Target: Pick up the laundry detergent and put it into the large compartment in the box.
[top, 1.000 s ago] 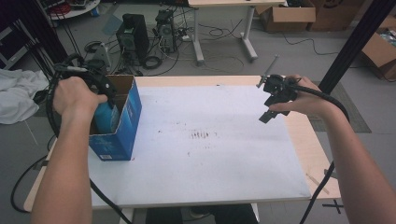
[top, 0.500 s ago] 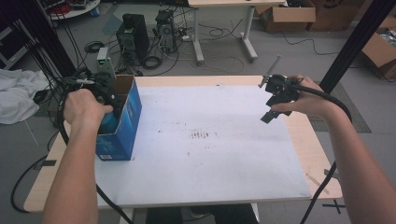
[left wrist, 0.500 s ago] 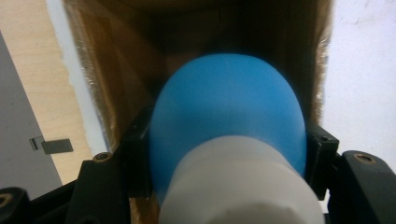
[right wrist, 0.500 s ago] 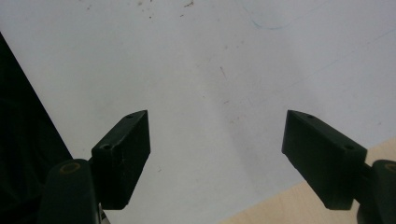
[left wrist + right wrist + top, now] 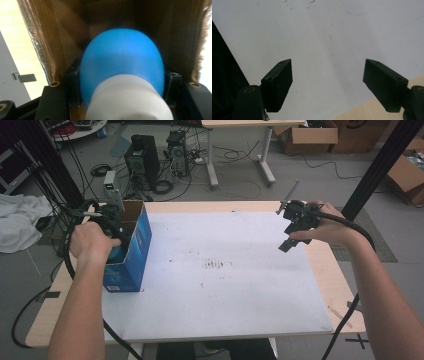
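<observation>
Bulb [image 5: 122,65] – blue dome pointing deeper into cardboard box [image 5: 131,251], white base rearward, clamped by left hand-held gripper [image 5: 120,82]; right hand-held gripper [image 5: 328,85] wide apart, well right of box.

A light wooden table [image 5: 345,292] carries a white sheet [image 5: 220,285] that covers most of its top, leaving bare wood along the left, right and far edges. A patch of small dark marks [image 5: 216,265] speckles the sheet's middle. A blue cardboard box [image 5: 131,252], open-topped, stands at the sheet's left edge.
</observation>
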`<action>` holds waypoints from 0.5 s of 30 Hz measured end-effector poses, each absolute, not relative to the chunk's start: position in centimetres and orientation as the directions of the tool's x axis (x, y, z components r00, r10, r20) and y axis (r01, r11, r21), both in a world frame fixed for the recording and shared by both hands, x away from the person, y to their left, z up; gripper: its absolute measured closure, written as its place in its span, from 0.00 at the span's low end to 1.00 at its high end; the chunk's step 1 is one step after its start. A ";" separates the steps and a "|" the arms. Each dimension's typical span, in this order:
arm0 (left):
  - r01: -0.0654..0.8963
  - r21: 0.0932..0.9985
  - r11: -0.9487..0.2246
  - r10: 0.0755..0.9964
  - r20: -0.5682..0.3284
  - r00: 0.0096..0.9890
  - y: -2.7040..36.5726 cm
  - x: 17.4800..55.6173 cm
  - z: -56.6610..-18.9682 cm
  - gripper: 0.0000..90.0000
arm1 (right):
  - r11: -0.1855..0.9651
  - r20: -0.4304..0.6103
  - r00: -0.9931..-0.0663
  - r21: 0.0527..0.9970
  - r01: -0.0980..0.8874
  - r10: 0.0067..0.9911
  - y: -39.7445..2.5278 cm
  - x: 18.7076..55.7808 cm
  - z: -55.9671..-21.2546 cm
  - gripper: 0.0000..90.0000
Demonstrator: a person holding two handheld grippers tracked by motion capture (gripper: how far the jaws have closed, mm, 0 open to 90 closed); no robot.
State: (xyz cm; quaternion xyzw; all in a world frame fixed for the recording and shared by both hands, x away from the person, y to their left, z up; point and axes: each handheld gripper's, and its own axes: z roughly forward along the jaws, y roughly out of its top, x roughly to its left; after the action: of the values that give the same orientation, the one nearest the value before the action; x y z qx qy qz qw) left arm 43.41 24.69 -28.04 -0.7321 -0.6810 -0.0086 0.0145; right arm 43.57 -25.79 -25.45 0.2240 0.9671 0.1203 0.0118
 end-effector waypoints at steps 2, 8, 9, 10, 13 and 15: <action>0.997 -0.014 -0.076 0.997 0.034 0.076 24.6 43.4 -28.1 0.42 | 0.872 0.032 -0.901 0.236 0.428 0.433 -25.7 43.6 -25.5 0.26; 0.997 -0.019 -0.079 0.996 0.033 0.080 24.7 43.4 -28.1 0.42 | 0.872 0.034 -0.901 0.239 0.428 0.433 -25.6 43.5 -25.6 0.26; 0.997 -0.013 -0.077 0.997 0.029 0.077 24.8 43.4 -28.2 0.42 | 0.872 0.035 -0.901 0.239 0.427 0.432 -25.6 43.5 -25.6 0.26; 0.997 -0.013 -0.077 0.997 0.029 0.077 24.8 43.4 -28.2 0.42 | 0.872 0.034 -0.901 0.237 0.428 0.433 -25.7 43.6 -25.5 0.26; 0.998 -0.002 -0.063 0.998 0.016 0.063 25.1 43.3 -28.2 0.42 | 0.870 0.034 -0.900 0.240 0.430 0.436 -25.7 43.6 -25.5 0.26; 0.998 -0.002 -0.064 0.998 0.013 0.064 25.2 43.3 -28.2 0.42 | 0.871 0.034 -0.900 0.238 0.430 0.435 -25.8 43.6 -25.6 0.26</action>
State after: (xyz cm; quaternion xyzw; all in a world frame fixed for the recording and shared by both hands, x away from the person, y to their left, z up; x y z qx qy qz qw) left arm 43.26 25.17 -28.15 -0.7293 -0.6842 -0.0040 0.0052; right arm 43.55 -25.77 -25.56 0.2237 0.9671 0.1209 0.0101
